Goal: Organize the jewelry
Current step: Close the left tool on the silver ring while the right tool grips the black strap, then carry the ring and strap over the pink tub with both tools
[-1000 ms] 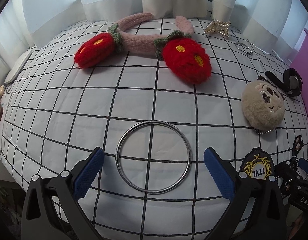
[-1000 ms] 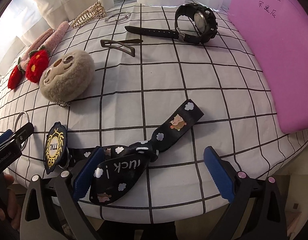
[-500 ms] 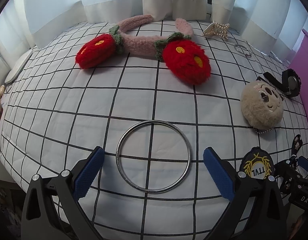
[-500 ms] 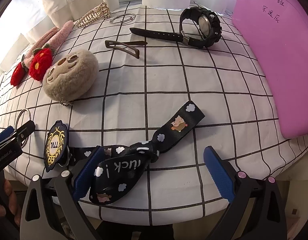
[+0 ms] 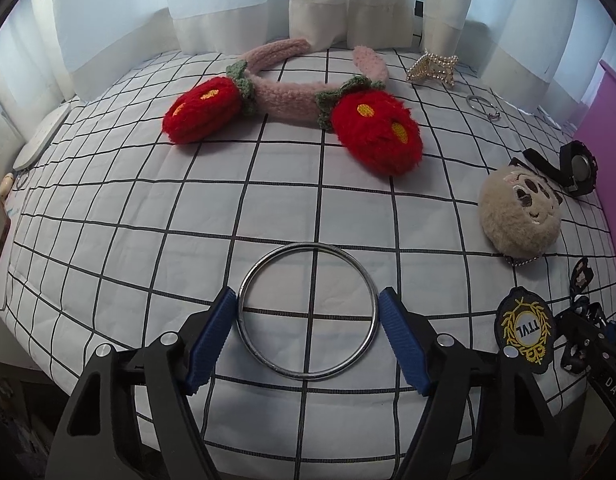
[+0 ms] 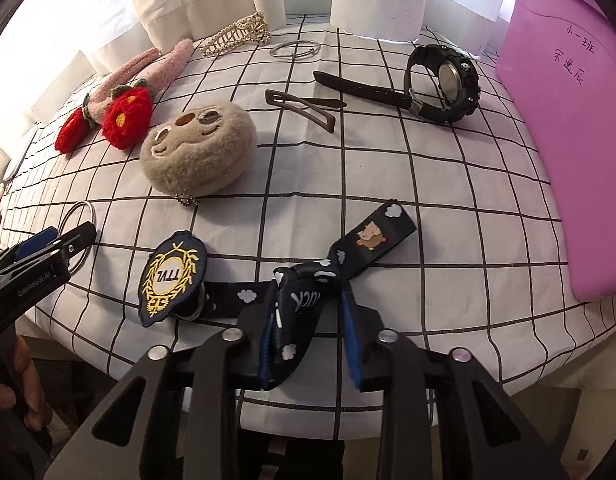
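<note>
A large silver ring bangle [image 5: 308, 312] lies flat on the checked cloth. My left gripper [image 5: 308, 330] has closed in on it, its blue pads touching the ring's left and right sides. In the right wrist view the ring [image 6: 78, 216] and the left gripper [image 6: 44, 248] show at the left edge. My right gripper [image 6: 309, 336] is shut on the folded end of a dark printed lanyard strap [image 6: 367, 238], which carries a black and gold badge [image 6: 174, 276]. The strap and badge rest on the cloth.
A pink headband with red strawberries [image 5: 304, 112], a beige plush face charm [image 6: 198, 146], a brown hair clip [image 6: 304, 106], a black watch [image 6: 439, 82], a thin bangle [image 6: 294, 48] and a pearl claw clip [image 6: 238, 34] lie around. A pink box [image 6: 579, 120] stands at right.
Both grippers have closed: the left one narrowed onto the silver ring, the right one pinched the lanyard strap. The right gripper also moved forward over the strap.
</note>
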{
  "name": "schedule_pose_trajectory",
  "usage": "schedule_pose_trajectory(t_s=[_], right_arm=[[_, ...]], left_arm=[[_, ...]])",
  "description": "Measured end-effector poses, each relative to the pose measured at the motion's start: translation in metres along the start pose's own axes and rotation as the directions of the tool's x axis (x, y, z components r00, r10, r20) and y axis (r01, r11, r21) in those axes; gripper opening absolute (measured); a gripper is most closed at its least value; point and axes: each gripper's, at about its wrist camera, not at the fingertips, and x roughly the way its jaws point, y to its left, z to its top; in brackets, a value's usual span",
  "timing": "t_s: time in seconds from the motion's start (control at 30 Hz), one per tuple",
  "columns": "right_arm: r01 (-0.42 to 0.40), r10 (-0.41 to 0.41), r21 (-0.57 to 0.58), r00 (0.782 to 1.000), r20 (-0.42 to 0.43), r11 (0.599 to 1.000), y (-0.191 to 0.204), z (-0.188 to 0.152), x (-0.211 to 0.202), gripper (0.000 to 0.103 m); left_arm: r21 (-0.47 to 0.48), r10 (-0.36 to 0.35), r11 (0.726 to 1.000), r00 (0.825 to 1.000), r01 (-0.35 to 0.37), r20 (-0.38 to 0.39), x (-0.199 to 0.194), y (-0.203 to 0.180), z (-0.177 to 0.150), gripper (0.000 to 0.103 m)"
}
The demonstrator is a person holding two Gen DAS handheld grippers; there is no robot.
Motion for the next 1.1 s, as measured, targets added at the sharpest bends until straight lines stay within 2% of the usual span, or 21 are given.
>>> schedule_pose_trajectory(t_s=[0.17,0.53,0.87,1.1], right_arm=[[-0.053,0.052,0.032,0.998,0.019,0.998,-0.008,0.001,-0.003,0.018],[-0.079,0.076,0.025,0.993,0.091,0.997,-0.007,0.003,-0.03,0.017],[-0.091,0.082,0.037,0.978,0.192,0.995,-0.016,0.016,-0.063,0.017],[-0.098,0.079,0.053,0.958,0.277,0.994,-0.028,0.028,-0.098,0.017]], left_arm=[[0.0,-0.006,1.0,1.0,0.006,0.005,-0.004,0.0,-0.001,0.071],[0.023,-0.02,1.0,0.998,0.019,0.062,-0.029,-0.01,0.009,0.071],[0.046,-0.051,0.998,0.992,0.046,0.116,-0.056,-0.023,0.025,0.071],[0.085,-0.095,0.993,0.981,0.082,0.168,-0.083,-0.044,0.044,0.071]])
